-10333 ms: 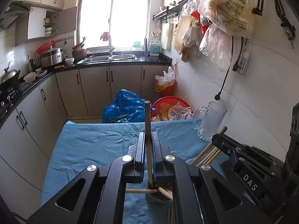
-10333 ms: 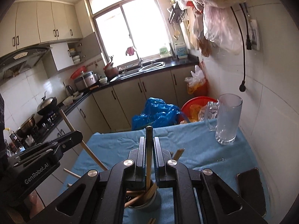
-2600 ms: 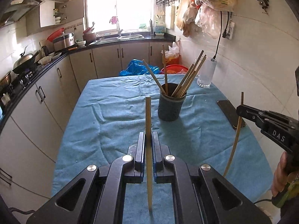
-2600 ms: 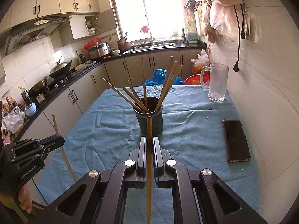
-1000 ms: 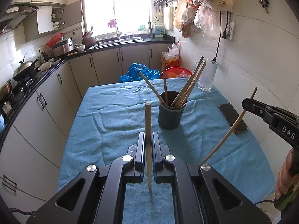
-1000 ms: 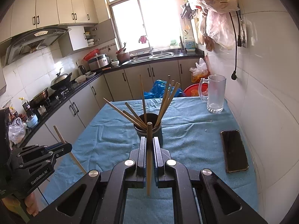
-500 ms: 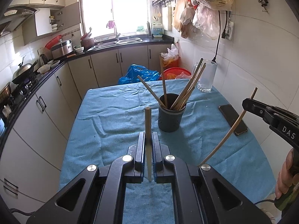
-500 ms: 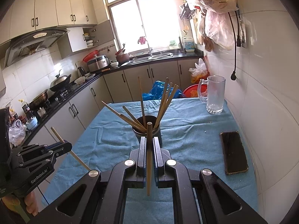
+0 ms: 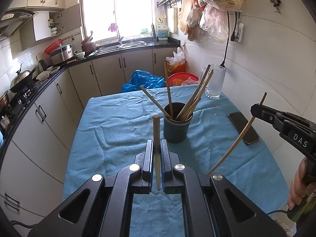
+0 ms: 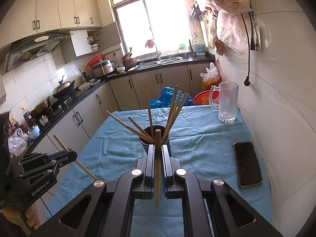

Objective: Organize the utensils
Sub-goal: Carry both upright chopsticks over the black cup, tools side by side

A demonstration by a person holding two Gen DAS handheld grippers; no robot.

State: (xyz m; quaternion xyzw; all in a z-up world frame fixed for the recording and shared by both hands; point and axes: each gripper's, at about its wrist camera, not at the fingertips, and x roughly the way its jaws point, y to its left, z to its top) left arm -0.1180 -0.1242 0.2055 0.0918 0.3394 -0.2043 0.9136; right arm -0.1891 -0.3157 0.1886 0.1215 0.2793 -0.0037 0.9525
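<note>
On the blue tablecloth (image 9: 110,122) in front of you sits the dark cup (image 9: 176,127), already stuffed with a bunch of chopsticks (image 9: 194,96) fanning out to both sides. Your left gripper (image 9: 157,154) is clamped on one chopstick (image 9: 156,136), pinched between its jaws so it stands pretty much upright in that camera, top end poking above the fingers and bottom end hanging below them. The cup is just ahead of that gripper and a bit to its right, not touching the stick.

Your right gripper (image 10: 157,158) is doing the same thing: jaws closed narrow on its own chopstick (image 10: 157,158), held upright in its view. From that camera the cup (image 10: 154,137) sits dead ahead, right behind the fingers, and the top of the held stick lines up with the cup's mouth. Can't tell how high it sits over the rim, though.

From the left camera you can see the right gripper (image 9: 256,110) off to the right side of the table, its stick slanting down and in toward the cloth. From the right camera the left gripper (image 10: 68,155) is out at the left edge with its stick tilted too.

Other stuff on the cloth: a phone (image 10: 247,164) lying flat to the right of the cup, and a glass mug (image 10: 227,104) in the far right corner near the wall.
</note>
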